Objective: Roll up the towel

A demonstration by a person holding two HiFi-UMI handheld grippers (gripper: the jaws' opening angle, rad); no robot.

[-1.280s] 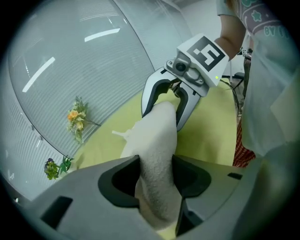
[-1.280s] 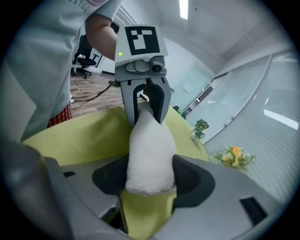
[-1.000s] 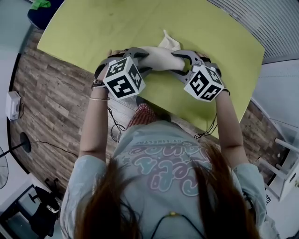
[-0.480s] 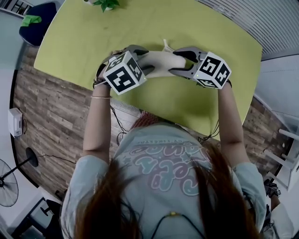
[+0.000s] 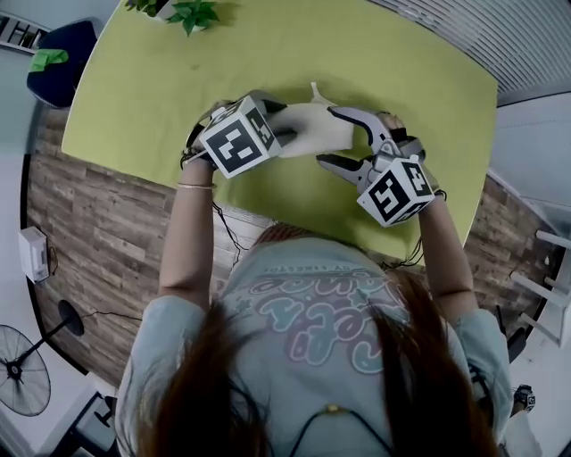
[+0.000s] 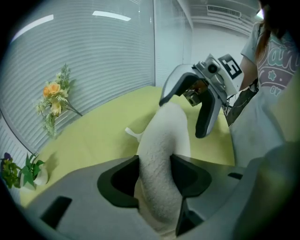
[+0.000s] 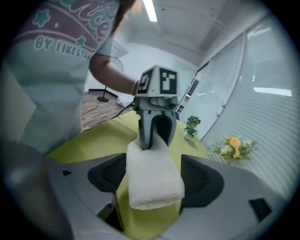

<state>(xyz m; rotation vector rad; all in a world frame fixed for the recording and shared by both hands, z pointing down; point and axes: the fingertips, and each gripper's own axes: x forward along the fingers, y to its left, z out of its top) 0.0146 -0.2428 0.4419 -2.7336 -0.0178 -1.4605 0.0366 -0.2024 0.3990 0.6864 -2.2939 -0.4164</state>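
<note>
Soft, light and limp, the rolled towel [image 5: 308, 129] sits over the counter [image 5: 161, 71] near its front edge, one end pinched in the left gripper [image 6: 158, 174], the right gripper [image 7: 152, 183] opening its fingers loosely around the other, so it probably needs a grip across the thick roll to stay wound.

table [image 5: 161, 80]: yellow-green, above wood floor [image 5: 80, 241] | plant [image 5: 192, 12]: potted, at table's far edge | flowers [image 6: 52, 96]: orange, near blinds [image 6: 103, 56] | fan [image 5: 22, 382]: lower left, well apart from table | cables [image 5: 221, 243]: on floor, beside table
</note>
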